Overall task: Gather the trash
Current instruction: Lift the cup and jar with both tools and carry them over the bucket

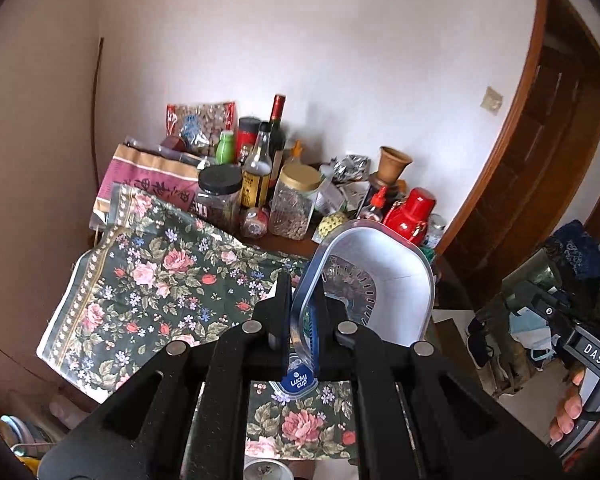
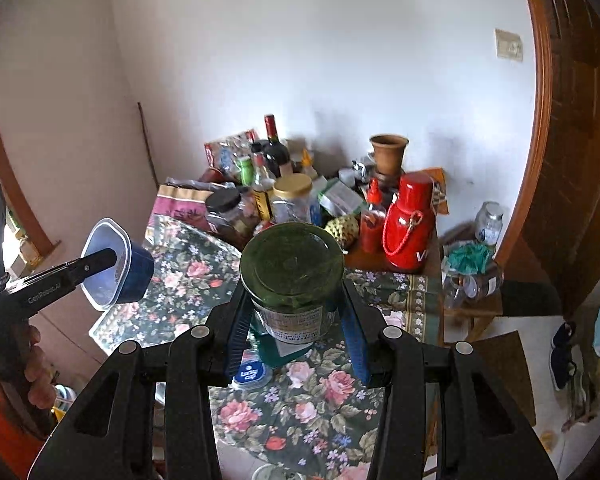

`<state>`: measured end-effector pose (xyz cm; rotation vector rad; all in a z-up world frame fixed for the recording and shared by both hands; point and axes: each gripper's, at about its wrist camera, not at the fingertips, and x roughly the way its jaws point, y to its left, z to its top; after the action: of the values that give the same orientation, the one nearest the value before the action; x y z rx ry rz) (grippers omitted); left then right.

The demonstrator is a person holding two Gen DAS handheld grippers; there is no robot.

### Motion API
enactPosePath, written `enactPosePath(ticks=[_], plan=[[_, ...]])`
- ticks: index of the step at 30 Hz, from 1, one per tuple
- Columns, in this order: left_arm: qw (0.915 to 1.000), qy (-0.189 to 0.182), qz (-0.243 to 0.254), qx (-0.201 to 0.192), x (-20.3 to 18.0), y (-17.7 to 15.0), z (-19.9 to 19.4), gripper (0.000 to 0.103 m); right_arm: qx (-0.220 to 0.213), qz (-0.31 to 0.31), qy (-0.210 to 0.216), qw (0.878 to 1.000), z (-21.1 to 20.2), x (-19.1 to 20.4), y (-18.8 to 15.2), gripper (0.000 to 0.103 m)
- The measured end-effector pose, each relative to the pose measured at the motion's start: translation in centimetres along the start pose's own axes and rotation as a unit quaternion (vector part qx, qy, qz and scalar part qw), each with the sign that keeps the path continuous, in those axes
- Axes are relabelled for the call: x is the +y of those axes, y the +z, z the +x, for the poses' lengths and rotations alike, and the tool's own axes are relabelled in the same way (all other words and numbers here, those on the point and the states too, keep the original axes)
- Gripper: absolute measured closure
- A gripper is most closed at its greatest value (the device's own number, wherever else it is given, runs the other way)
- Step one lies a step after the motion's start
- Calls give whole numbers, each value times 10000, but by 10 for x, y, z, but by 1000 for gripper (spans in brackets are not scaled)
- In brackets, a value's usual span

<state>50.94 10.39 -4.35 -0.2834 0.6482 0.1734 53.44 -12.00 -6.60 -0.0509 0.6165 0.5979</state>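
Note:
My left gripper (image 1: 305, 292) is shut on the rim wall of an empty plastic cup (image 1: 392, 280), white inside and blue outside, held tilted above the floral tablecloth (image 1: 160, 276). The right wrist view shows this cup (image 2: 138, 276) at the left, pinched by the left gripper (image 2: 114, 258). My right gripper (image 2: 294, 294) is shut on a glass jar with a dark green lid (image 2: 292, 264), its blue pads (image 2: 236, 328) against the jar's sides. A blue "Lucky cup" lid (image 2: 252, 372) lies on the cloth below. At the right edge of the left wrist view is the right gripper (image 1: 540, 300) with the jar (image 1: 538, 270).
Bottles, jars, a red thermos (image 2: 410, 224), a clay pot (image 2: 388, 154) and food bags crowd the back of the table against the wall. A low stool with jars (image 2: 472, 284) stands to the right, by a wooden door frame (image 2: 540, 160). Shoes (image 2: 562, 356) lie on the floor.

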Motion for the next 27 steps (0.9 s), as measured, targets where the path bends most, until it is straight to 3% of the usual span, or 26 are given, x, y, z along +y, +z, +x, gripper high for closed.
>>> enactPosePath(ticks=[8,17,27], plan=[[9990,-307,313,-93,24,-27,-58,97,-171,96,-253,9995,-36,52,-30,64],[9960,-584,669,34,71,-80,-129,96,-227,352,-455,9981,-81,124,-86,64],[9916,-854,877,428,96,-133,-178,96,119,685,-613,9957,-112,170,-145,64]])
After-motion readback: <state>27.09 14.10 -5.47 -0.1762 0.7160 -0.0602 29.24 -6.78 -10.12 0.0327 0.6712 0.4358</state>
